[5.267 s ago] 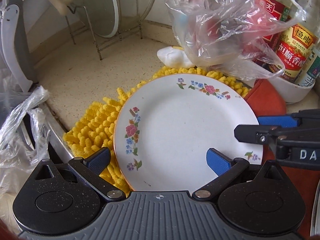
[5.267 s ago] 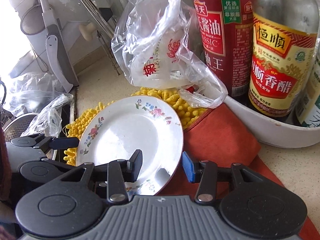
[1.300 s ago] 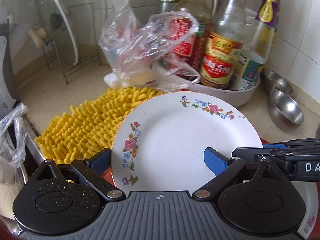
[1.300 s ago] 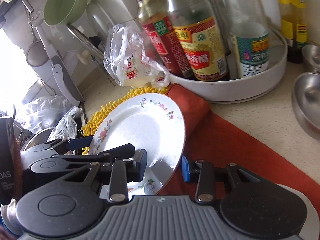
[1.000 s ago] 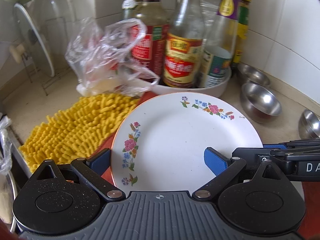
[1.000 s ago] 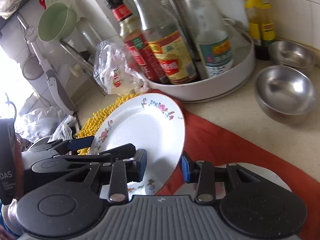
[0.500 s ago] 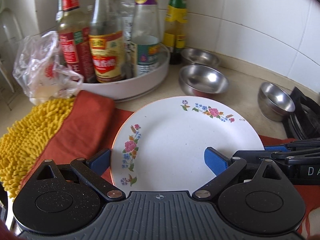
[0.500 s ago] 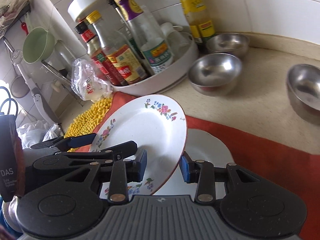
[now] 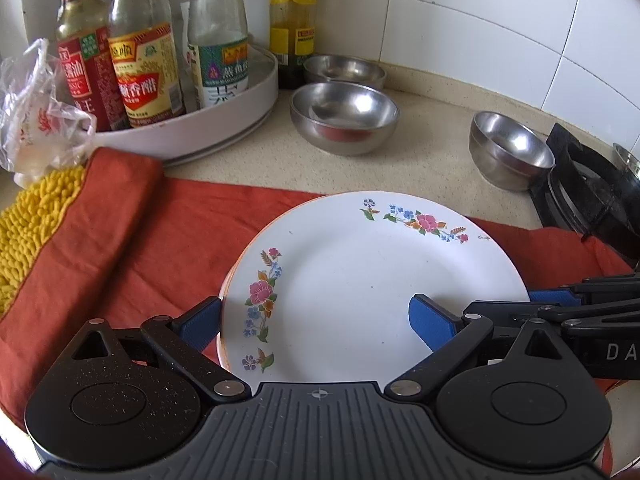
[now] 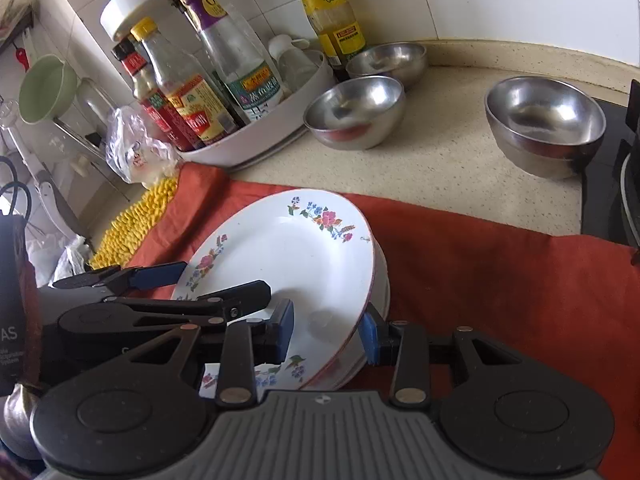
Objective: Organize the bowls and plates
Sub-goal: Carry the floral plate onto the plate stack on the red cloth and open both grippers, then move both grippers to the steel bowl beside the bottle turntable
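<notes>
Only right view shows plate (image 10: 288, 264) atop stack (image 10: 382, 280)

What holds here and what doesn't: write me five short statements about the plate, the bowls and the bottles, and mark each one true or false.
1. The flowered plate is over the red cloth. True.
2. Only one hand-held gripper reaches the plate. False: the left hand-held gripper and the right hand-held gripper both straddle its rim.
3. The steel bowls are stacked in one pile. False: they stand apart on the counter.
4. The bottles stand in a white round tray. True.
5. The plate lies on bare counter. False: another plate's rim shows beneath it.
</notes>
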The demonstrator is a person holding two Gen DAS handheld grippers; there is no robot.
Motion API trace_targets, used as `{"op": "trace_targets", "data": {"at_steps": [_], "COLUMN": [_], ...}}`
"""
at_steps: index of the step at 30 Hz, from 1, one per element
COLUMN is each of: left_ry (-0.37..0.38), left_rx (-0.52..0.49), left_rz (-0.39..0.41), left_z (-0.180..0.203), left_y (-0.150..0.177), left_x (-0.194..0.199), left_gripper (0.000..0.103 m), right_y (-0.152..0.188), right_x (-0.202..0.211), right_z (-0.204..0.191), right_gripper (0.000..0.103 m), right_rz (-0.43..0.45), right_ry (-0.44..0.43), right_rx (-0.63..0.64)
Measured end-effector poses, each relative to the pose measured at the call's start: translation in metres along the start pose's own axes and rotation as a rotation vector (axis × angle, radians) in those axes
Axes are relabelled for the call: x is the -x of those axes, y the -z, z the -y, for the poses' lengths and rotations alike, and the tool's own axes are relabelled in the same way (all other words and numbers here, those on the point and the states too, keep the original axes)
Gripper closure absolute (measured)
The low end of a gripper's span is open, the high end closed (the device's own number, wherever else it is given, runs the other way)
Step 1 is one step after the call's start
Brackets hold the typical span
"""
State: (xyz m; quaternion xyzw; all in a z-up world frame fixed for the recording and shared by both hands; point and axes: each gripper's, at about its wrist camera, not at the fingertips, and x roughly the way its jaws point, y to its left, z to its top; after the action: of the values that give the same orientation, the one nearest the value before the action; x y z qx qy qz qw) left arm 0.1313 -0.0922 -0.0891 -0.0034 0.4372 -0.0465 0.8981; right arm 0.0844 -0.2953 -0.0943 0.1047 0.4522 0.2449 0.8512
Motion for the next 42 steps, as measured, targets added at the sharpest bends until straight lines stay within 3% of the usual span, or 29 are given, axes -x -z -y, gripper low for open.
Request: {"op": "trace_targets", "data": {"at_steps": [6,14,17,21,24,31,42], "left_ry": [0.002,-0.011,-0.037,-0.055,-0.061,-0.041,0.022], "left_rx": [0.021,-0.017,-0.014,0.005,-0.002,-0.047,-0.101], "left_rz": [-0.005,0.011,0.004,0.011,0.012,0.065,0.037], "left_z": [0.0,0.005,0.0,-0.01,-0.015,-0.015,-0.017], "left_y": [0.005,0.004,0.004,0.001,-0.006,-0.042,-0.097], "left_x": [-0.003,-0.001,-0.001,0.005,0.009,0.006,-0.029], "left_gripper": [0.003,0.006,0.007,0.005,0.005,0.002,0.0], "right_y": [0.004,0.013,0.013,0.017,0.01,-0.013,-0.056], "right_x": [-0.002,0.001,-0.007,-0.006,-0.001,0.008,0.012], "right_z": [0.001,-0.017,-0.021,-0.033,-0.03,-0.017,0.012], "right_gripper": [0.066,0.067,0.066,0.066,0.066,0.066,0.066], "right_rz": [0.012,0.062,0.054,0.137,0.151,0.17,0.184], "right_ry": [0.016,0.087,0.099,0.186,0.148,0.204,0.259], "right_rx": [0.028,0.204,0.217,0.341,0.293,0.206,0.035]}}
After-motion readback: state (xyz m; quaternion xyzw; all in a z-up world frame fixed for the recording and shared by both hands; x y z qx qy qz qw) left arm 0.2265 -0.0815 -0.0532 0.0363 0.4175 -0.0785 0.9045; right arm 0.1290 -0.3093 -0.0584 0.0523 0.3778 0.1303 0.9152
